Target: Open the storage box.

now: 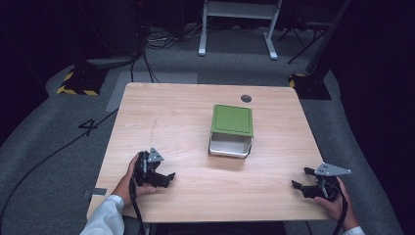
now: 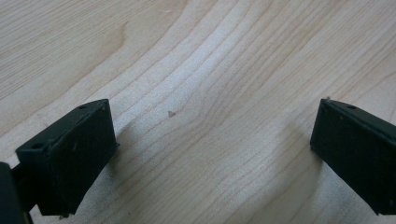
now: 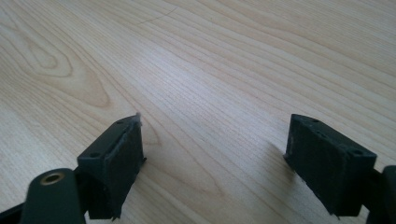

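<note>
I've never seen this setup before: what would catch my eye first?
The green-lidded white box near the middle of the wooden table, its side toward the person open. Then the two black grippers near that edge: the left gripper and right gripper, both with jaws spread over bare wood.

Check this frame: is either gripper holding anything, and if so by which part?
Nothing is held. The left gripper and right gripper are both open over bare table, apart from the green-lidded box.
</note>
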